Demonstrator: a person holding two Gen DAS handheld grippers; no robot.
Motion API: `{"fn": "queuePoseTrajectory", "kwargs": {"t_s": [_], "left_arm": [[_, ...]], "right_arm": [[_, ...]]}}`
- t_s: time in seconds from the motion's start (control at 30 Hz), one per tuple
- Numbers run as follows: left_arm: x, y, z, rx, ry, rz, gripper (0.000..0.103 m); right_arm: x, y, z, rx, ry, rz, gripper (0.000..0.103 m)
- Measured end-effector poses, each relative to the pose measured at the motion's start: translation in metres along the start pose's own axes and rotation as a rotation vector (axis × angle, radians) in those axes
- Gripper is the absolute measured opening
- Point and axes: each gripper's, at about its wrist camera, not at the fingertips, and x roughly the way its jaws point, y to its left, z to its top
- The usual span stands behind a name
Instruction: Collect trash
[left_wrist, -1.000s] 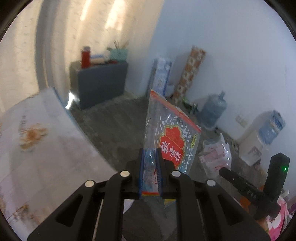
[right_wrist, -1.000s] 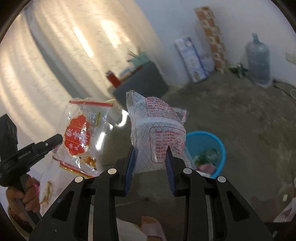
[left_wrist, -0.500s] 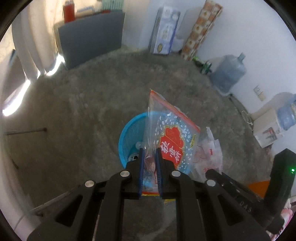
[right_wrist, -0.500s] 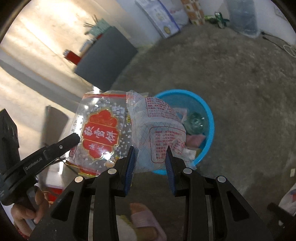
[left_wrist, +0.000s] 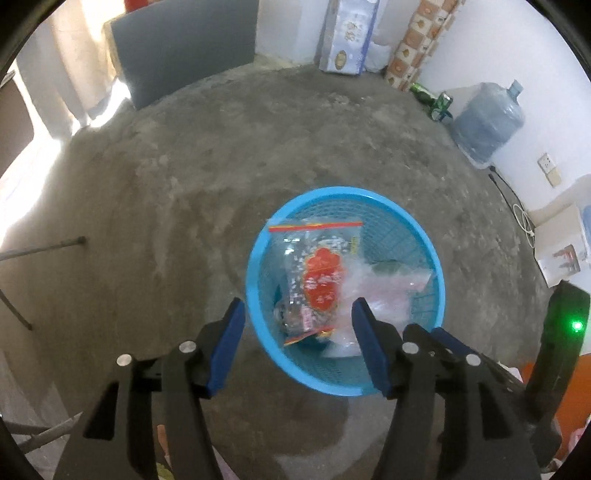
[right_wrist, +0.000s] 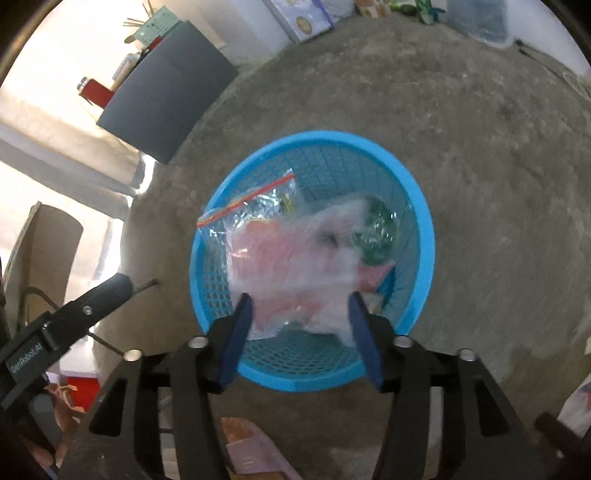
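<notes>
A blue mesh waste basket (left_wrist: 255, 258) (right_wrist: 421, 236) stands on the concrete floor below both grippers. Inside it lies a clear snack bag with a red label (left_wrist: 321, 277) (right_wrist: 255, 206), and beside it a blurred white and pink wrapper (left_wrist: 384, 291) (right_wrist: 295, 266). My left gripper (left_wrist: 297, 314) hovers over the basket's near rim, its jaws opening with nothing pressed between them. Over the same rim my right gripper (right_wrist: 301, 310) is also opening, and the wrapper shows below its pads, loose from them. A green bottle (right_wrist: 376, 232) lies deeper in the basket.
A grey cabinet (left_wrist: 184, 48) (right_wrist: 166, 92) stands against the far wall, with a patterned box (left_wrist: 349, 33), a rolled mat (left_wrist: 417, 44) and a water jug (left_wrist: 487, 122) along the wall. A slippered foot (right_wrist: 251, 450) is just under the right gripper.
Both grippers came down over the blue basket and opened. The red-label bag left the left gripper and the white wrapper left the right one; both are now in the basket.
</notes>
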Motion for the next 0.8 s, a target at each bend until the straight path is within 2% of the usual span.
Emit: {"fn": "queuePoseTrajectory", "kwargs": {"t_s": [0.23, 0.37, 0.57, 0.67, 0.8], "left_arm": [[-0.029, 0.012, -0.003, -0.078, -0.048, -0.062, 0.064], [-0.059, 0.002, -0.008, -0.043, -0.08, -0.106, 0.065], [-0.133, -0.009, -0.035, -0.017, -0.179, -0.221, 0.074], [-0.183, -0.001, -0.06, -0.001, -0.244, -0.279, 0.078], [-0.238, 0.022, -0.095, 0.002, -0.312, -0.271, 0.082]], "right_arm": [[-0.029, -0.006, -0.016, 0.018, -0.035, -0.021, 0.058], [-0.054, -0.007, -0.026, 0.029, -0.081, -0.032, 0.058], [-0.103, -0.002, -0.047, 0.035, -0.133, -0.04, 0.059], [-0.137, 0.006, -0.058, 0.037, -0.165, -0.037, 0.069], [-0.17, 0.028, -0.067, -0.019, -0.202, -0.018, 0.077]]}}
